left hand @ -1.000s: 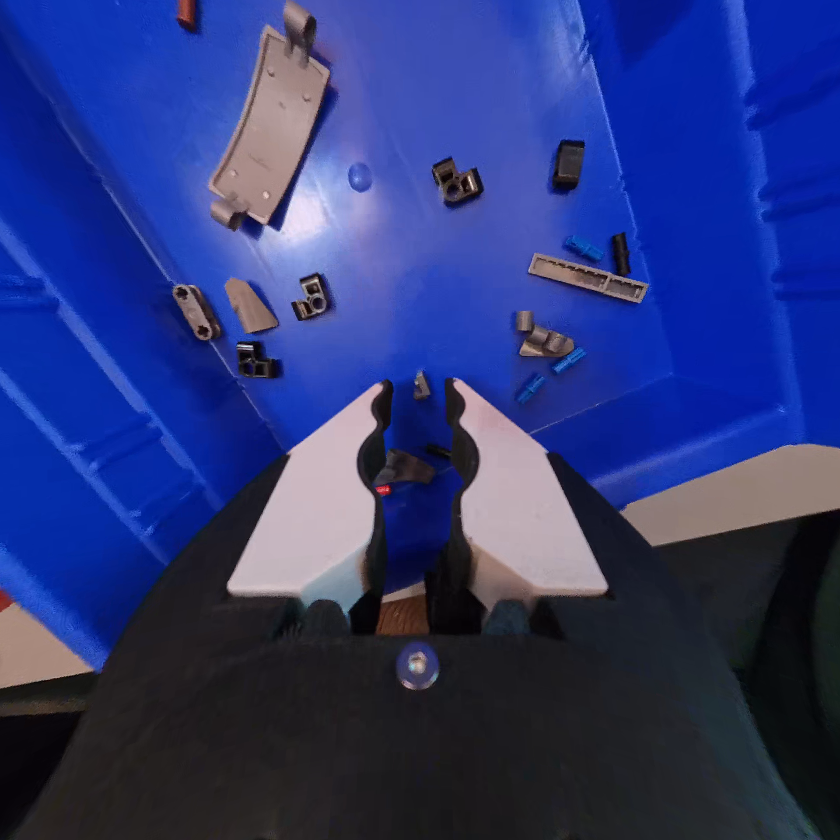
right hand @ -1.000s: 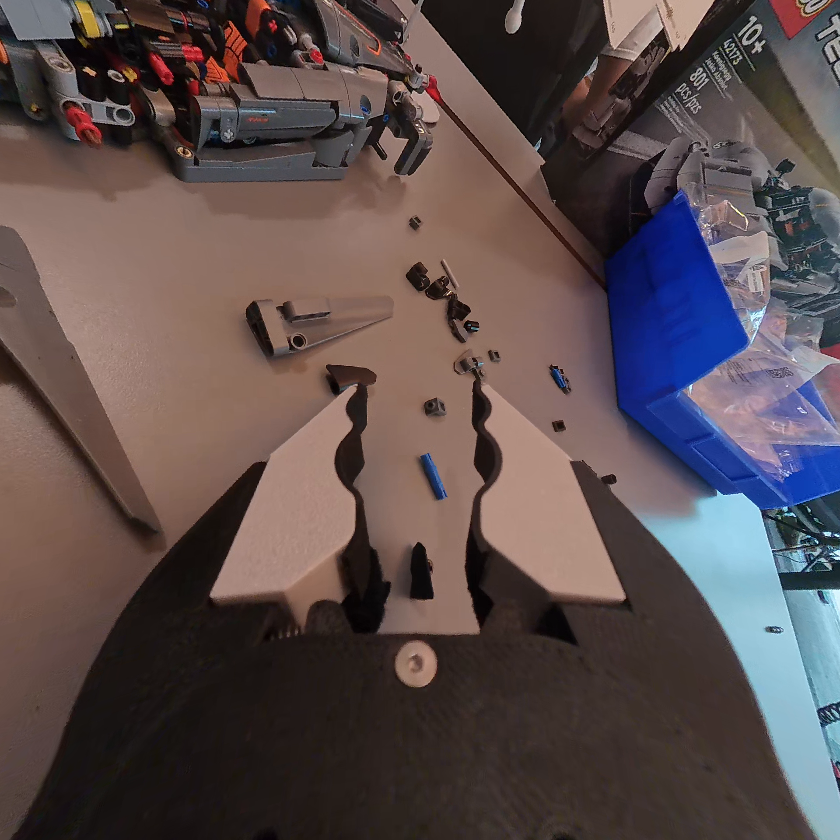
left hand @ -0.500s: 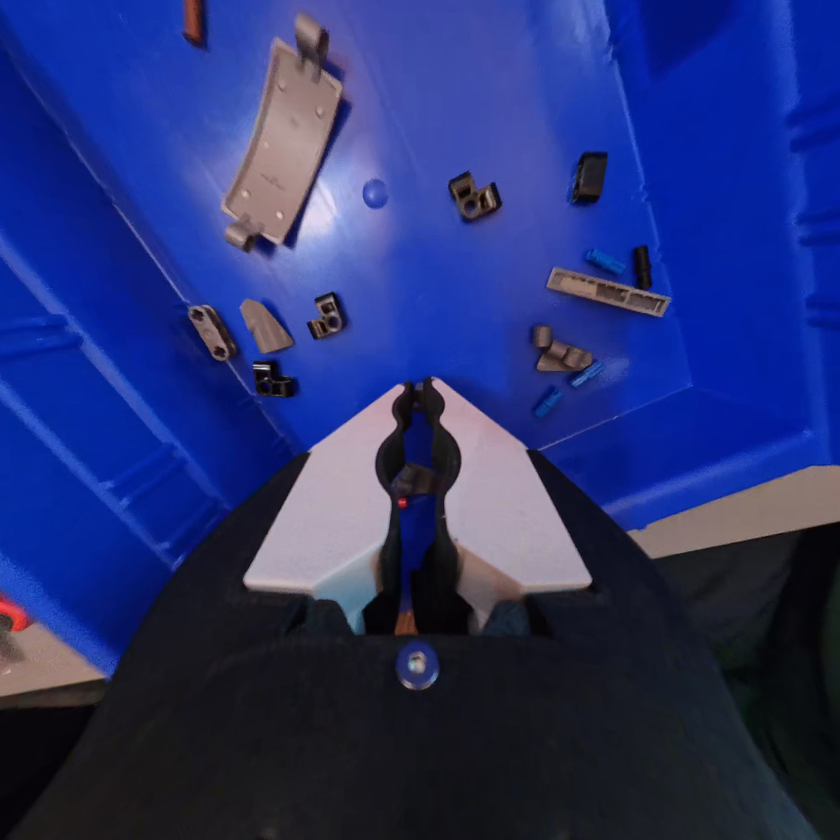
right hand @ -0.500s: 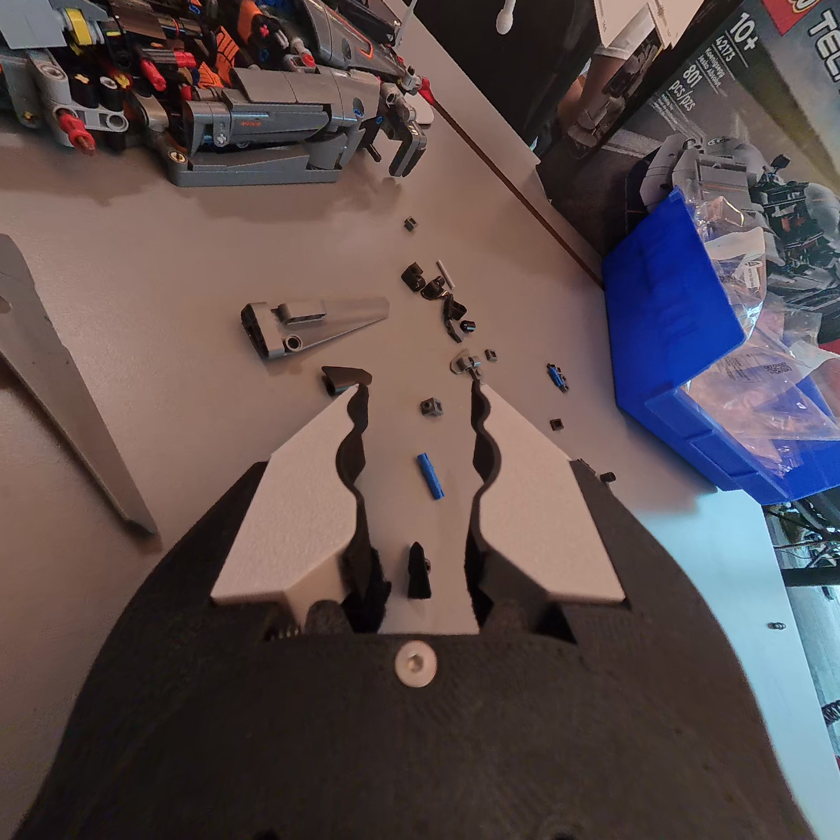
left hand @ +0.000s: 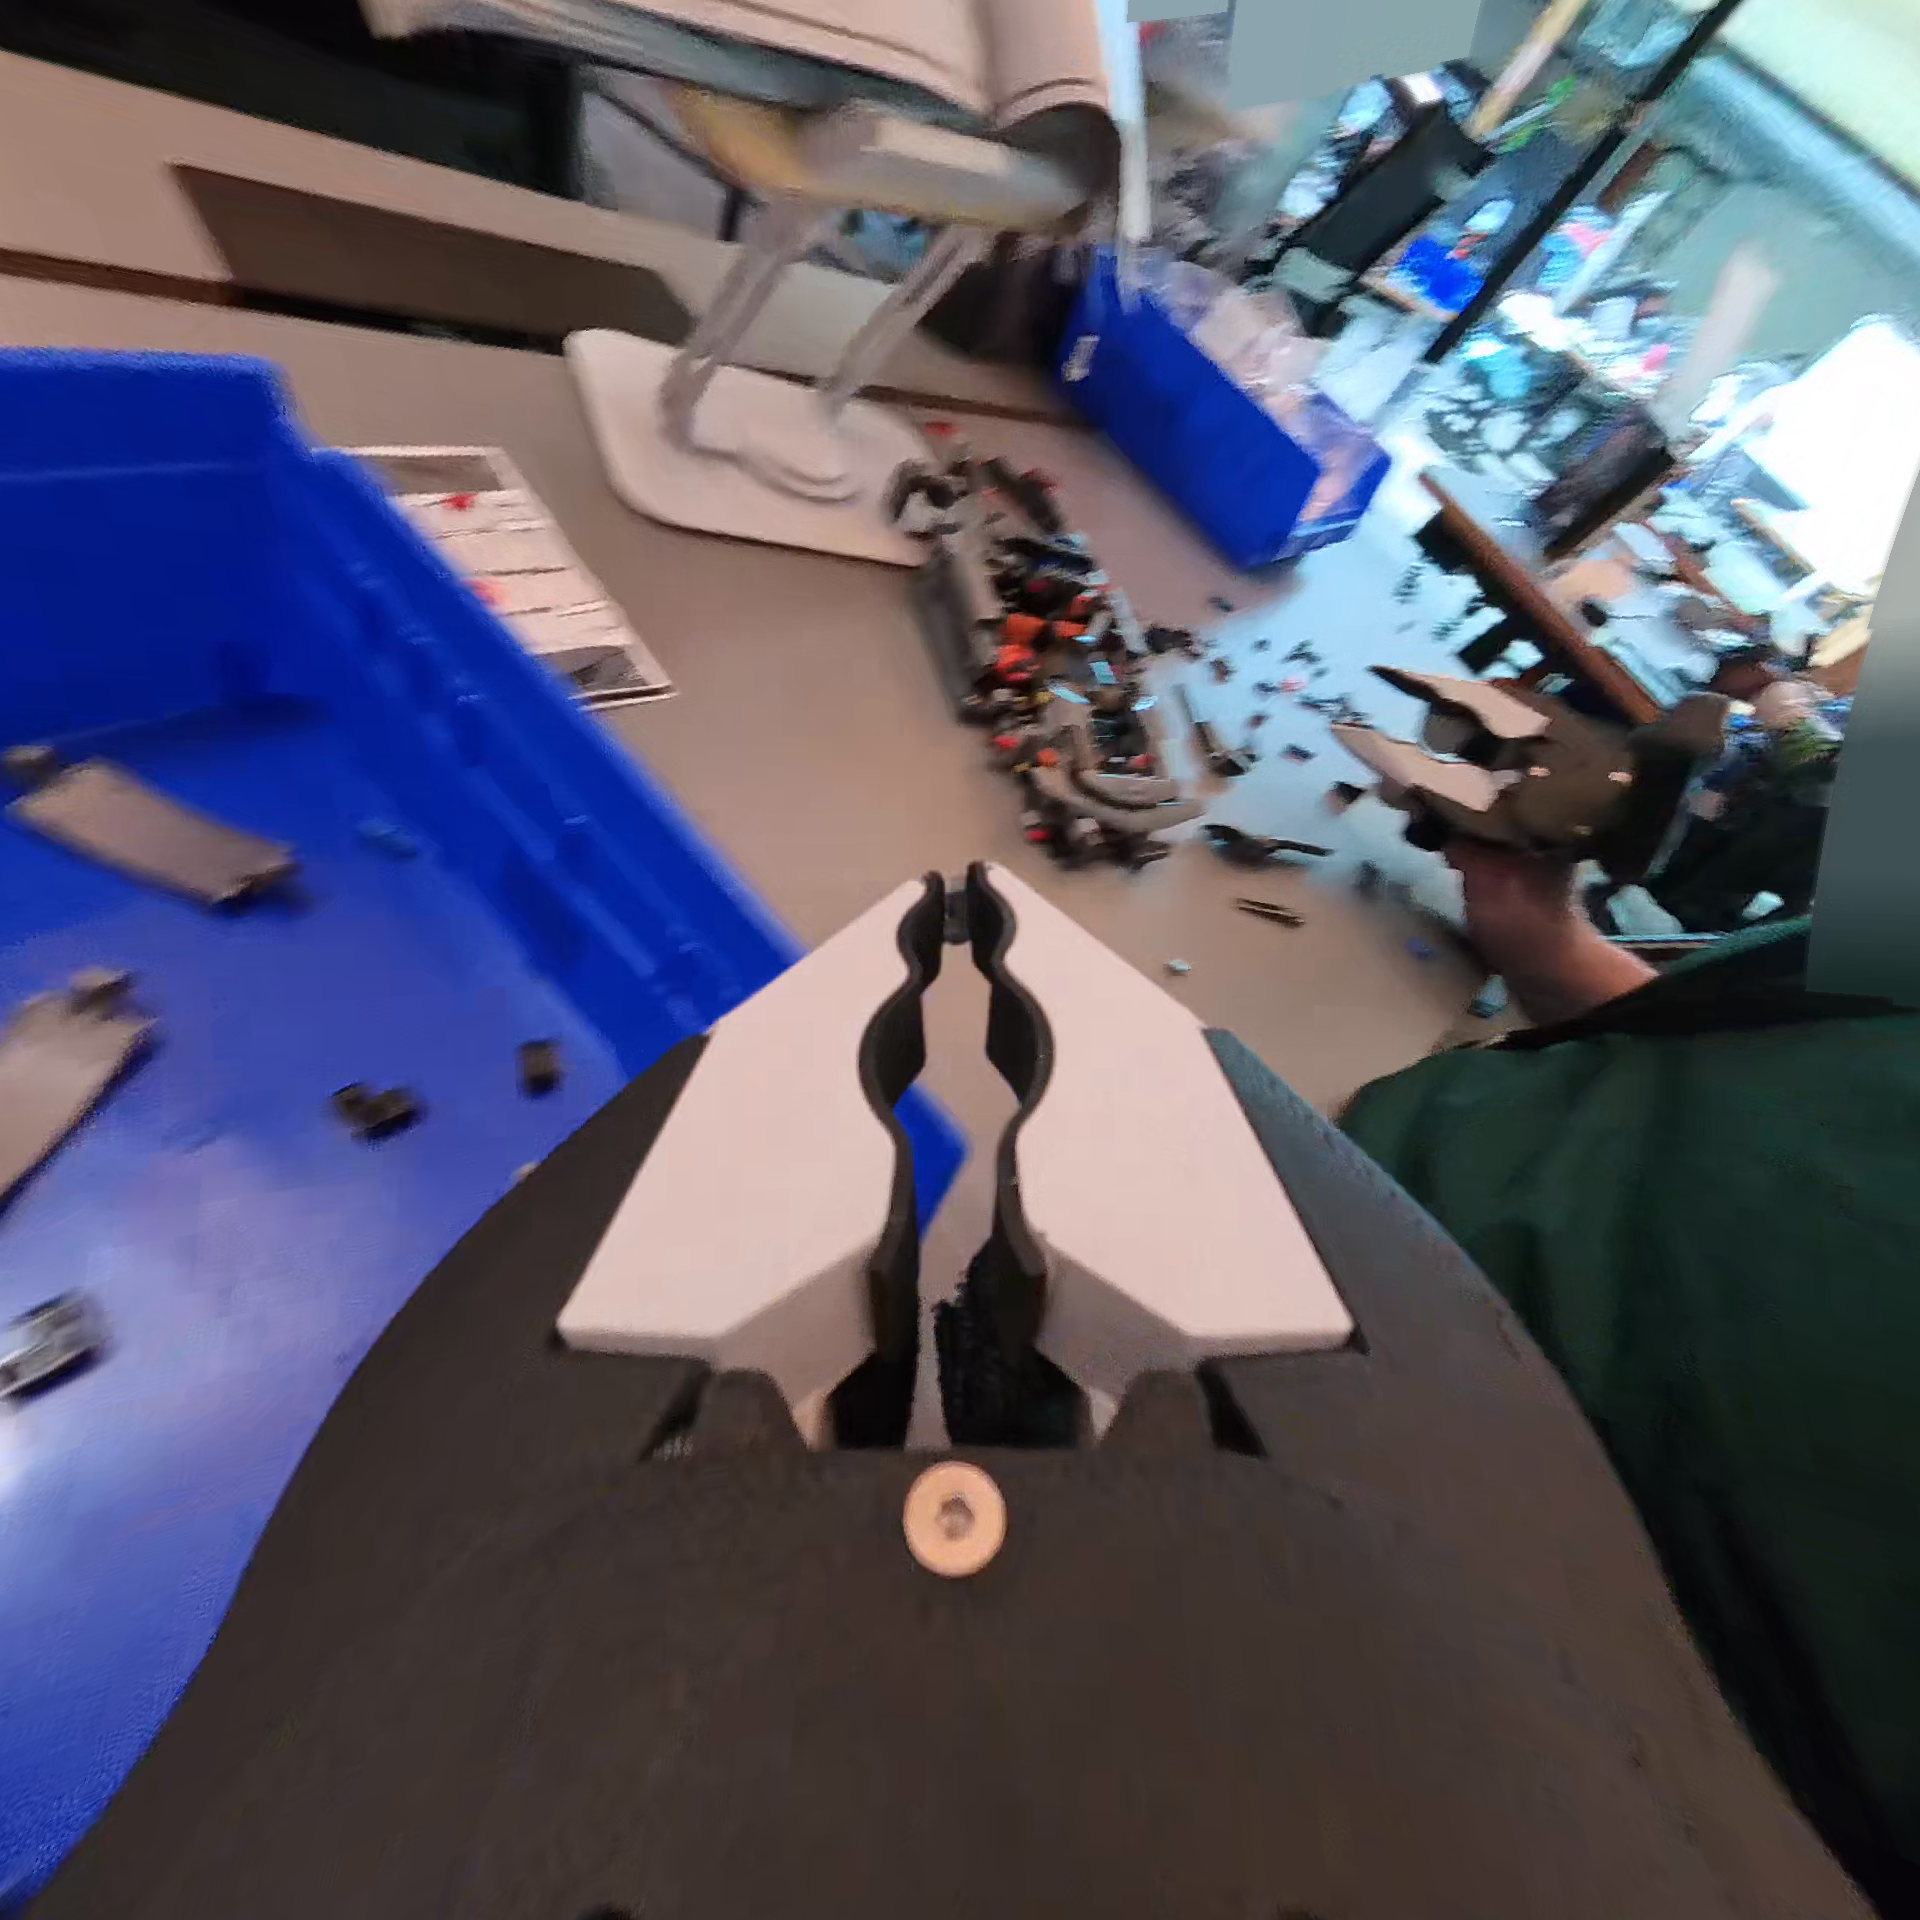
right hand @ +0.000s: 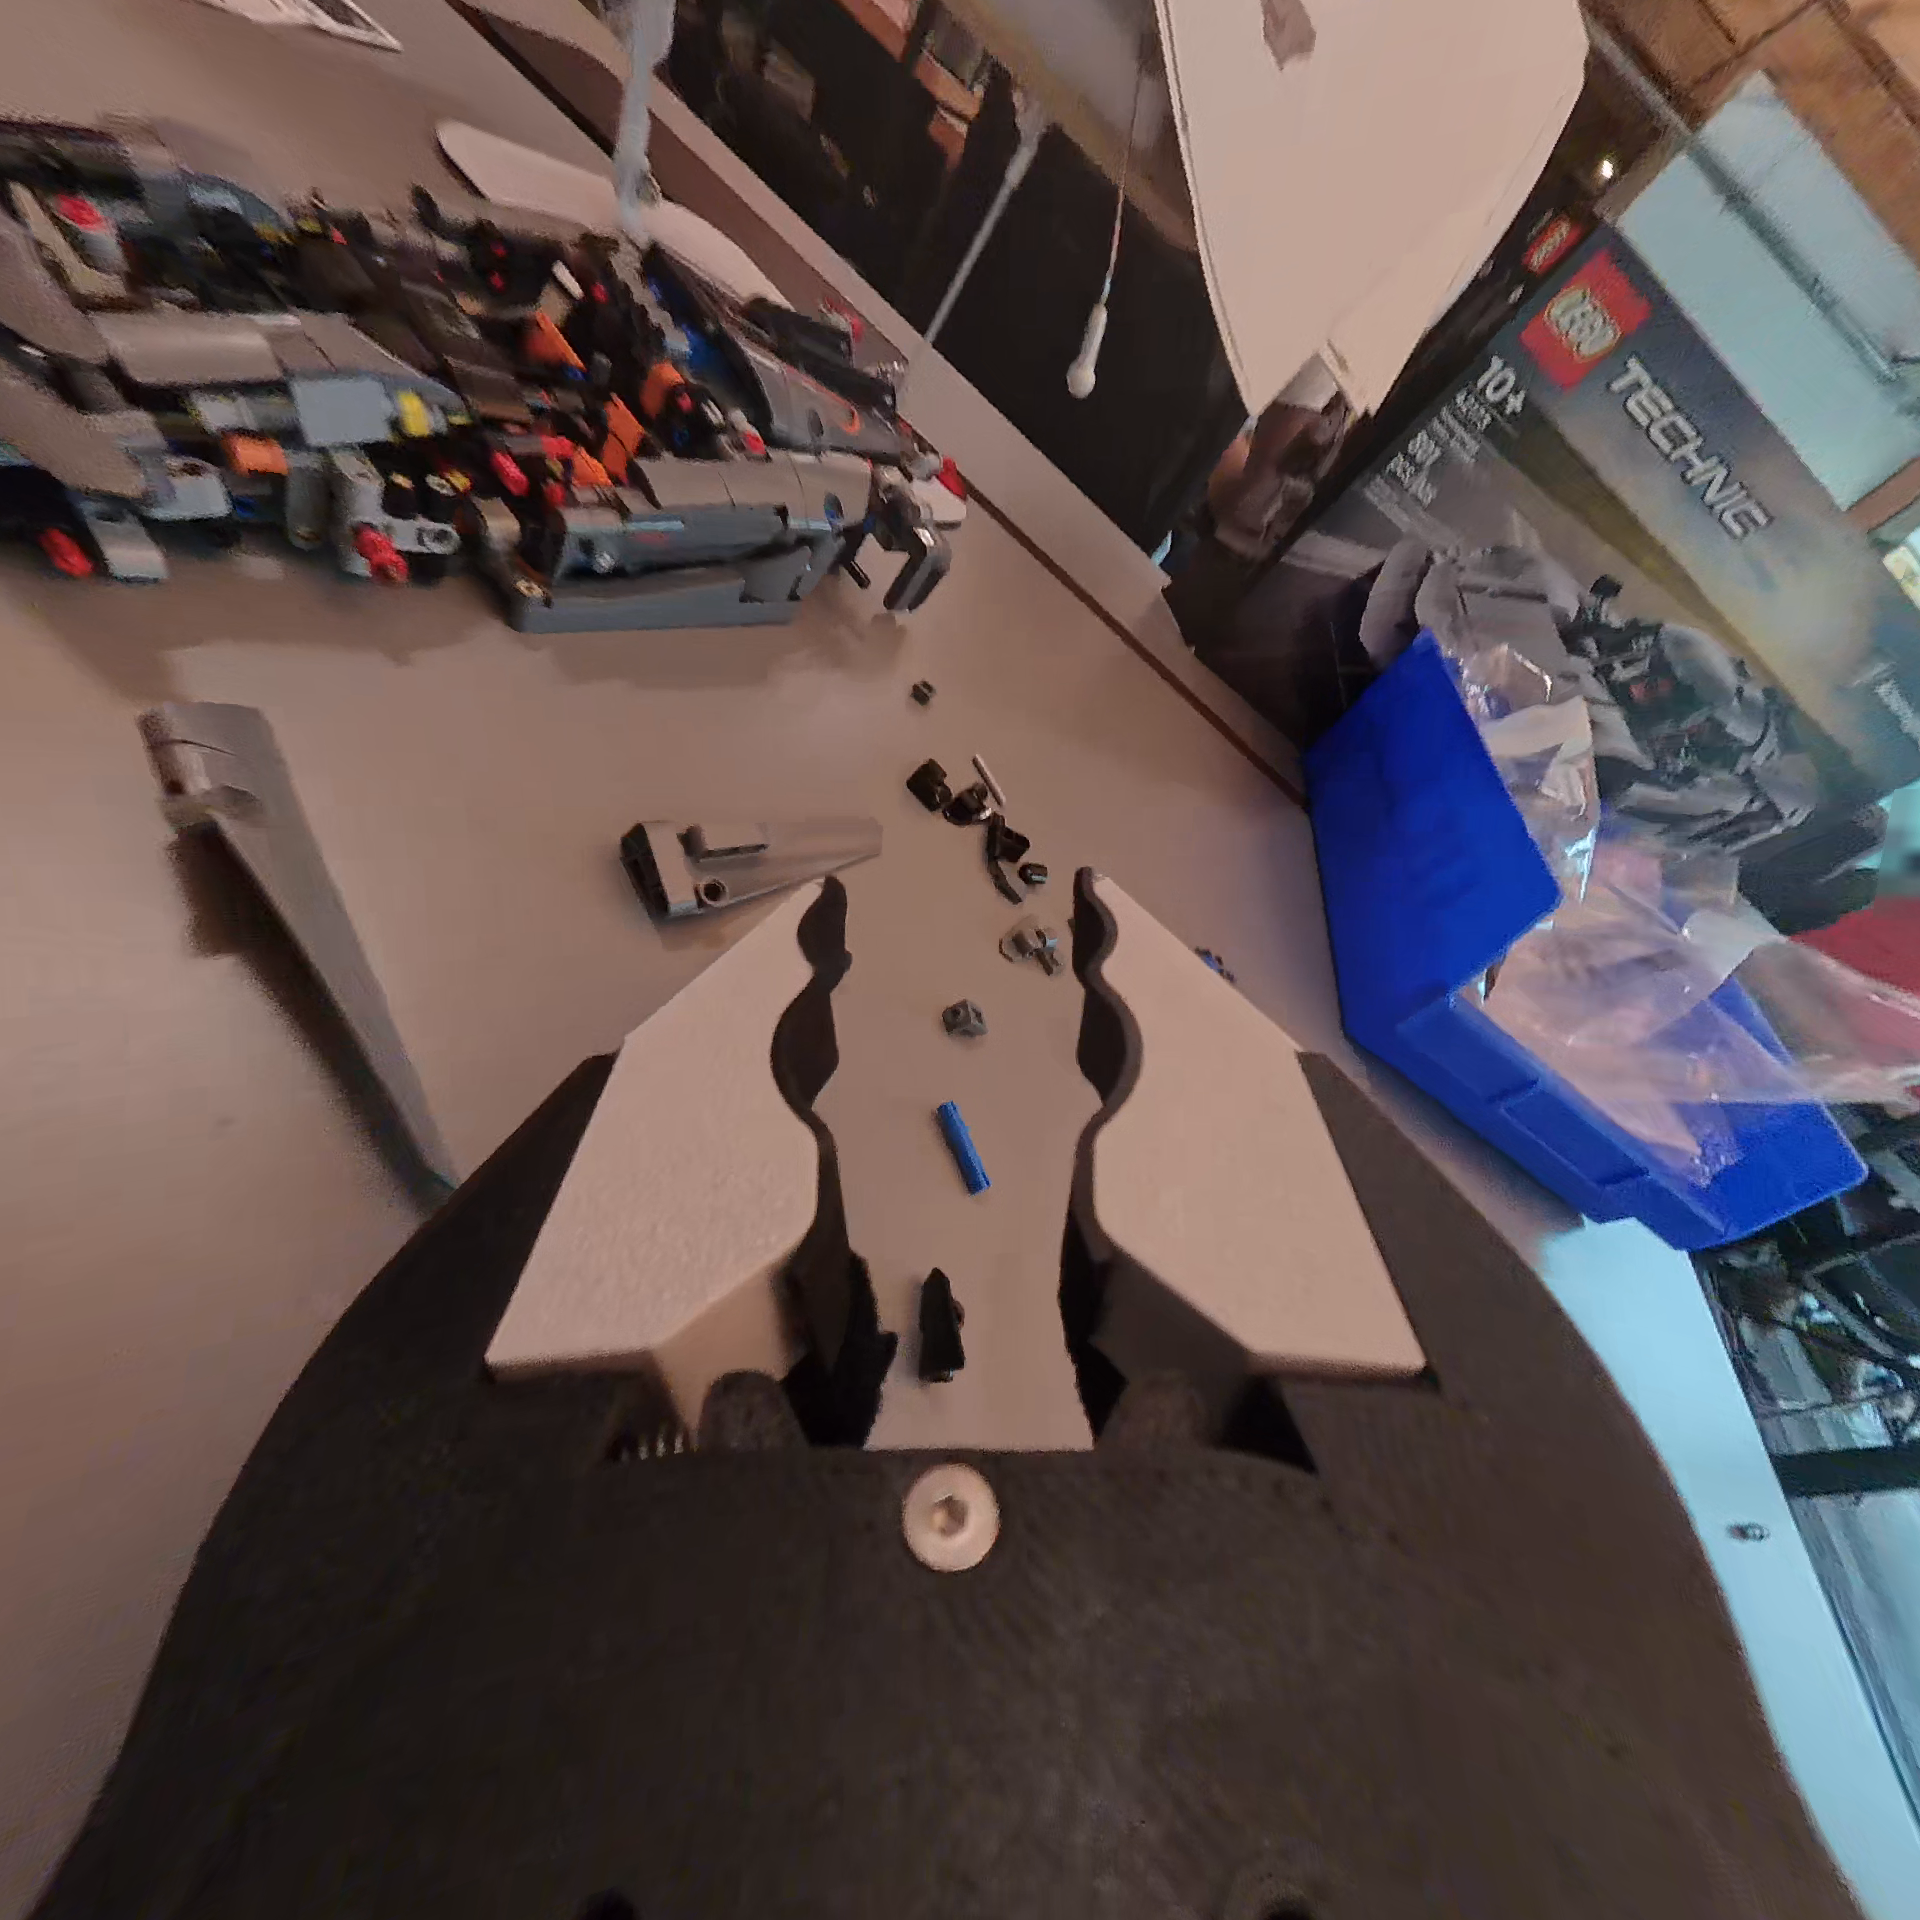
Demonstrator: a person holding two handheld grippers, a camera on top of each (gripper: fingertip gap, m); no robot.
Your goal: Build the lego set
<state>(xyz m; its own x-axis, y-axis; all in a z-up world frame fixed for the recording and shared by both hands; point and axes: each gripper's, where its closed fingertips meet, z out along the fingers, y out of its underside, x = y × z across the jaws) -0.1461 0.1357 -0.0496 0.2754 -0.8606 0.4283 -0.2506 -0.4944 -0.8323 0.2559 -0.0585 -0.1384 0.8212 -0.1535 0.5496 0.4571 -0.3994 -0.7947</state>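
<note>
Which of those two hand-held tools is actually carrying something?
The left tool: its tips pinch a small grey piece. The right tool is spread open, holding nothing.

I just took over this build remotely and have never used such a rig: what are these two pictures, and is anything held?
There is no robot arm: a person holds a two-finger gripper in each hand, with a camera on each looking along its jaws.

In the left wrist view, the left gripper has its jaws shut on a small grey piece, beside a blue bin of loose parts. Farther off, a hand holds the right gripper.

In the right wrist view, that gripper is open and empty above the table. Below it lie a blue pin and small dark pieces; the half-built model lies beyond.
</note>
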